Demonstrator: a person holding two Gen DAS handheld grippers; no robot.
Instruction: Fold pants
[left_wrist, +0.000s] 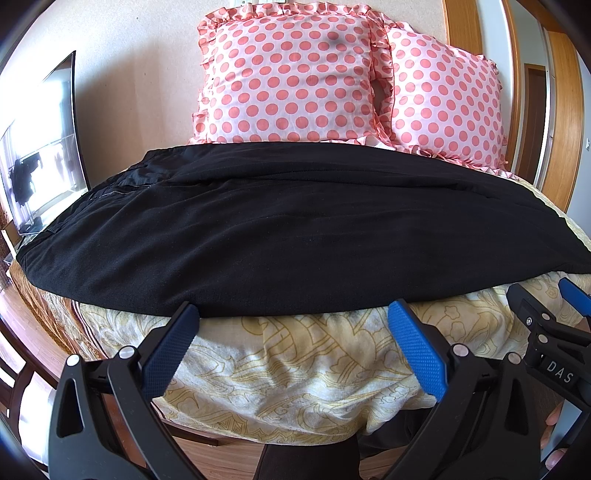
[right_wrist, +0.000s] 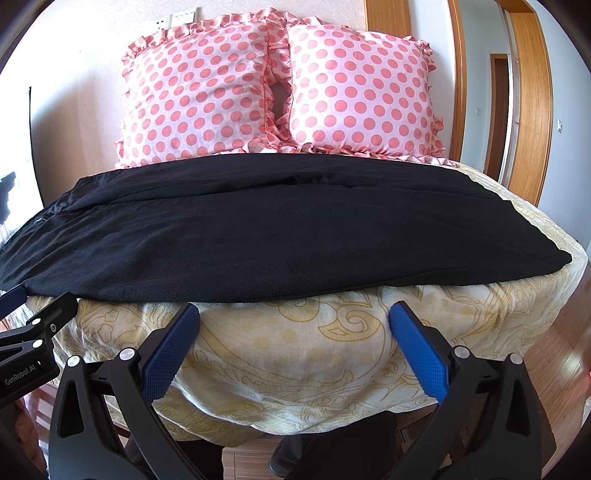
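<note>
Your black knit pants (left_wrist: 280, 229) lie flat across the bed with the yellow patterned cover (left_wrist: 295, 354), legs stacked. Left tongs (left_wrist: 295, 336) and right tongs (right_wrist: 295, 332) are both spread, empty, near the hem edge, ready to pinch.

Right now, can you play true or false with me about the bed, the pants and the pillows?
1. The pants are black. True.
2. The pants lie across the bed. True.
3. The pillows have green stripes. False: they are pink with darker pink dots.
4. The right gripper is pinching the pants. False: it is open, just short of the cloth's near edge.
5. The left gripper is open. True.
6. There is one pillow. False: two stand side by side behind the pants.
</note>
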